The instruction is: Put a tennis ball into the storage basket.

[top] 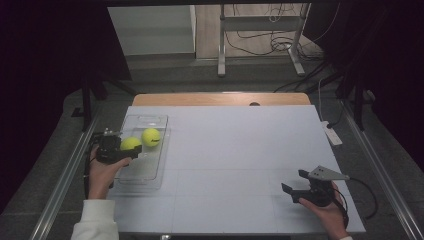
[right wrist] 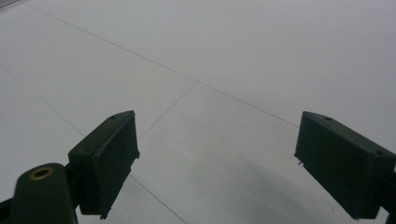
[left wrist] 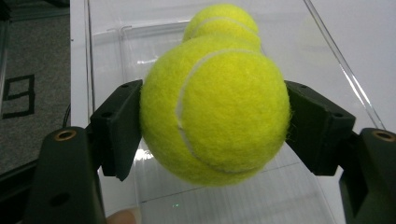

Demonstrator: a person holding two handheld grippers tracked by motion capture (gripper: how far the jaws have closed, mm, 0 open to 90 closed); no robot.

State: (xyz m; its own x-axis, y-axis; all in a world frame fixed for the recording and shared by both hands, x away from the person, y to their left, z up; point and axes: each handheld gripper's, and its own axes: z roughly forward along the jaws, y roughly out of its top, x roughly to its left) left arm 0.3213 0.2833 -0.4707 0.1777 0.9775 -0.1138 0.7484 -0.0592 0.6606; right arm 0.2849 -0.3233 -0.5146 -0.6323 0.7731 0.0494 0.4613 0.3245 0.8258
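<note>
Gripping a tennis ball (left wrist: 215, 109) between the jaws of the left gripper (top: 131, 150), pads pressing on both sides of the felt, over the clear plastic tray (top: 131, 174) at the left edge of the white table (top: 240, 150). Holding it just inside the tray's left wall, beside a second tennis ball (top: 151, 137) that is lying in the tray a little farther in. Hard to tell whether the gripped ball is resting on the tray floor or hanging just above it.

Judging the step in hand: either placing this ball into the tray next to the other, or lifting it out; the pictures alone are not settling which.

Keeping the right gripper (top: 296, 184) released, jaws standing wide apart with nothing between them, well away from the tray at the near right of the table, over bare white surface.

Next move, probably: if placing, lowering until the ball is resting on the tray floor, then easing the jaws apart without nudging the neighbouring ball; if removing, lifting straight up clear of the tray's walls before carrying it sideways.
</note>
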